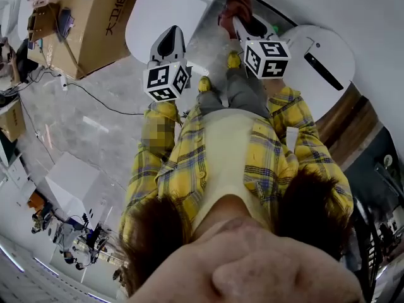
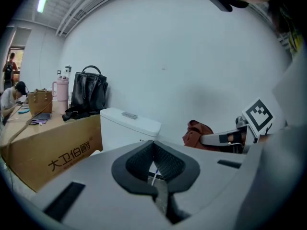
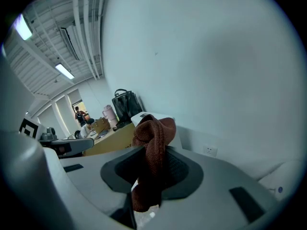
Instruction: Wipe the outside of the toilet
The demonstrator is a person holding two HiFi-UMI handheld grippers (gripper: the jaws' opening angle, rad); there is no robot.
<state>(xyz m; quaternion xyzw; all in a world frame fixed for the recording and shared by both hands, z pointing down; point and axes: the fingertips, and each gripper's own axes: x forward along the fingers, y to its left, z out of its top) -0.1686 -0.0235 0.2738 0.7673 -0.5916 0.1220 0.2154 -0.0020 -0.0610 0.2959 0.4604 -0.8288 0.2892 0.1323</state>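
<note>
The white toilet (image 1: 154, 14) stands on the floor ahead of me; in the left gripper view its tank (image 2: 128, 126) with a flush button rises against the white wall. My left gripper (image 1: 169, 41) hovers just before the lid, jaws closed (image 2: 154, 144) with nothing between them. My right gripper (image 1: 243, 21) is to the right of the toilet, level with the left one. It is shut (image 3: 153, 150) on a reddish-brown cloth (image 3: 154, 137), which bunches above the jaws and hangs below them. That cloth (image 2: 197, 131) also shows from the left gripper (image 1: 237, 4).
A big cardboard box (image 1: 95, 17) sits left of the toilet, with a black bag (image 2: 89, 93) and pink bottle (image 2: 62, 87) on it. A cable (image 1: 96, 98) crosses the floor. A white round fixture (image 1: 323, 54) stands right. A wall socket (image 3: 208, 151) is low on the wall.
</note>
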